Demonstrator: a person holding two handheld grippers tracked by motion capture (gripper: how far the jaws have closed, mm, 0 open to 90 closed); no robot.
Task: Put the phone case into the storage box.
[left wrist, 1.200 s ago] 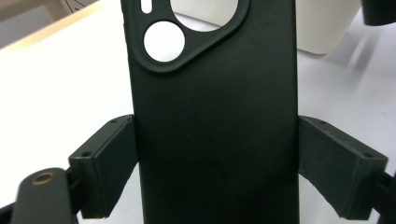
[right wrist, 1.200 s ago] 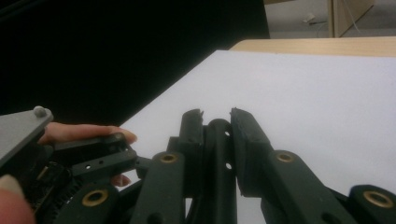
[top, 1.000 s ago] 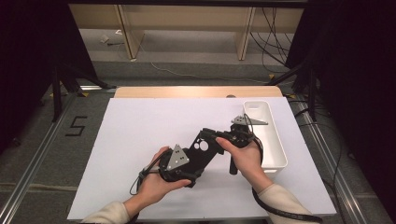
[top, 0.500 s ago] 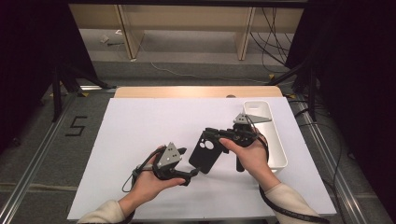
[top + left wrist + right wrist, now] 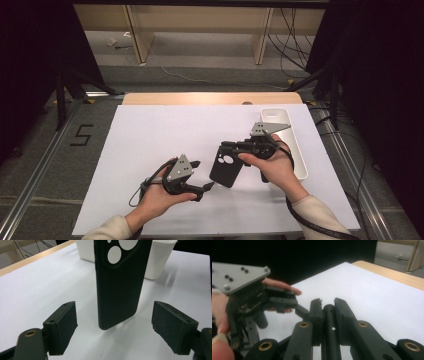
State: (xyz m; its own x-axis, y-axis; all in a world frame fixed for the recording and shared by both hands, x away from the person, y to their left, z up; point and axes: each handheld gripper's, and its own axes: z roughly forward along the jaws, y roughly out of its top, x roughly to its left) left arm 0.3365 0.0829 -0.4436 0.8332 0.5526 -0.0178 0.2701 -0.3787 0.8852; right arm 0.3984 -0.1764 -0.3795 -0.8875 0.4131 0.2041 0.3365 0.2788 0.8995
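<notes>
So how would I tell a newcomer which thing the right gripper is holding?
Start at the white sheet covering the table, then go to the white bin at its right edge. Just left of the bin, the right gripper holds a phone case hanging over the sheet. It is the flat black thing with round camera cutouts.

This looks like a lab or test room: a table under a plain white sheet sits inside a metal frame, a taped number marks the grey floor, loose cables trail behind, and dark curtains hang at both sides.
</notes>
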